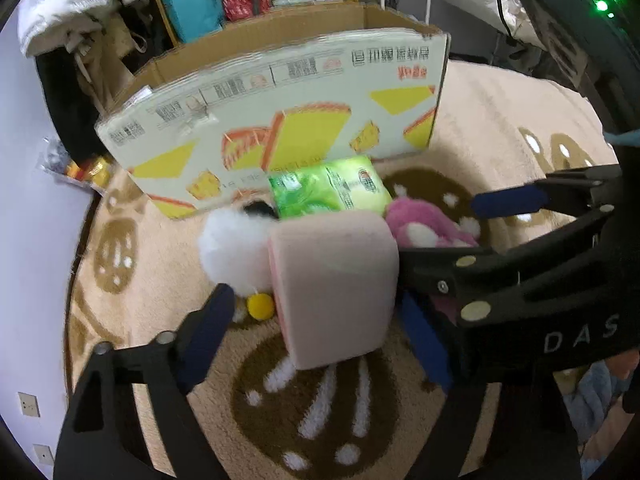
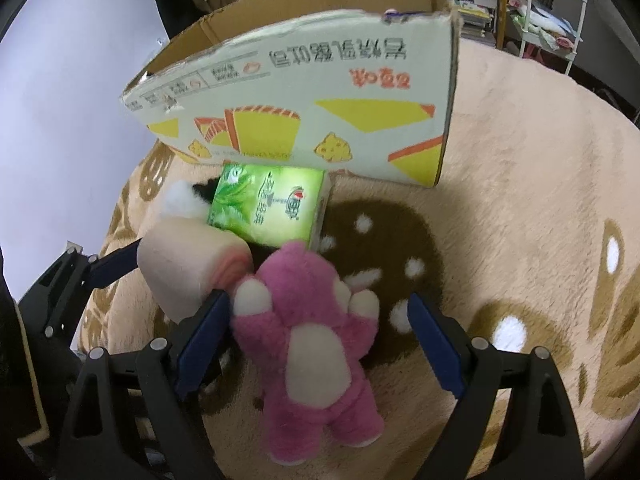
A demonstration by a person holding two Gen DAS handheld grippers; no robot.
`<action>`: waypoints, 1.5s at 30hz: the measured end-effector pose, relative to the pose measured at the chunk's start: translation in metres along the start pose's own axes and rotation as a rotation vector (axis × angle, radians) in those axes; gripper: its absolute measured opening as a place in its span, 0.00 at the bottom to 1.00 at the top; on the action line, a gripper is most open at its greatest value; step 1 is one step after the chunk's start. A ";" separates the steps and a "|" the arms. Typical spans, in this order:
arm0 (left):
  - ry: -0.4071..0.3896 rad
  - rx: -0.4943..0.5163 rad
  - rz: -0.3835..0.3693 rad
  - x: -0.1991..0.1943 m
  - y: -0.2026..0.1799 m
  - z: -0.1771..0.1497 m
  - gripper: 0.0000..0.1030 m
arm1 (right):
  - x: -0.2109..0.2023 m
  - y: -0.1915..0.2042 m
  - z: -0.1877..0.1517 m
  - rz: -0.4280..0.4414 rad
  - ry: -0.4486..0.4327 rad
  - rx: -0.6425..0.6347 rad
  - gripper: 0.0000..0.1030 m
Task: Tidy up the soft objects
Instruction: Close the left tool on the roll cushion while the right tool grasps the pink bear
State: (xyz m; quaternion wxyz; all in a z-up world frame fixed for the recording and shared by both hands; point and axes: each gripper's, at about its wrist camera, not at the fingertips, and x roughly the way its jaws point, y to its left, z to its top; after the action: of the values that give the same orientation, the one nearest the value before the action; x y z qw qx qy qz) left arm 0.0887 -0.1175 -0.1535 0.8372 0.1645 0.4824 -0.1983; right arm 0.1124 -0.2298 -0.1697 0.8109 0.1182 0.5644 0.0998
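A: Where is the pink sponge block [image 1: 334, 286]?

B: Centre of the left wrist view, between the left gripper [image 1: 316, 320] fingers, which sit wide apart; whether either blue pad touches it, I cannot tell. In the right wrist view it sits at left of centre.

A: And the right gripper [image 2: 316, 344]?

B: Its fingers [image 2: 200, 344] are spread wide around the pink plush bear [image 2: 310, 344], which lies on the beige rug [image 2: 520, 168]. The left pad is just beside the bear's paw; the right pad is apart from it.

A: What else is there?

B: A green tissue pack [image 2: 268, 204] lies above the bear, against the open cardboard box [image 2: 304, 96] in the upper middle. A white fluffy toy [image 1: 232, 248] sits left of the sponge, a small yellow ball [image 1: 261, 307] beneath it.
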 end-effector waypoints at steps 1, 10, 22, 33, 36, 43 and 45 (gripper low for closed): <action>0.012 -0.007 -0.012 0.003 0.002 -0.001 0.61 | 0.002 0.001 0.000 0.000 0.010 0.002 0.92; 0.027 -0.047 -0.073 0.005 0.008 -0.002 0.48 | 0.017 -0.002 0.000 0.040 0.059 0.054 0.69; 0.018 -0.047 -0.068 0.003 0.005 -0.001 0.43 | 0.008 -0.018 0.002 0.055 0.065 0.065 0.69; 0.016 -0.069 -0.041 0.000 0.008 0.000 0.43 | 0.007 -0.010 0.003 0.035 0.056 0.052 0.67; 0.013 -0.083 -0.025 -0.005 0.011 0.000 0.42 | 0.004 -0.008 0.004 0.019 0.042 0.038 0.64; -0.027 -0.101 -0.010 -0.024 0.012 0.005 0.40 | -0.011 -0.002 0.005 -0.008 -0.002 0.014 0.61; -0.037 -0.097 -0.001 -0.031 0.012 0.006 0.40 | -0.017 -0.001 0.006 -0.014 -0.019 0.011 0.61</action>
State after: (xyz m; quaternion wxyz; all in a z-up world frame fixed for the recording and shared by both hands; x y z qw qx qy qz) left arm 0.0845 -0.1044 -0.1227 0.8528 0.1199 0.4761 -0.1779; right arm 0.1119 -0.2366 -0.1528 0.8163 0.1196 0.5579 0.0901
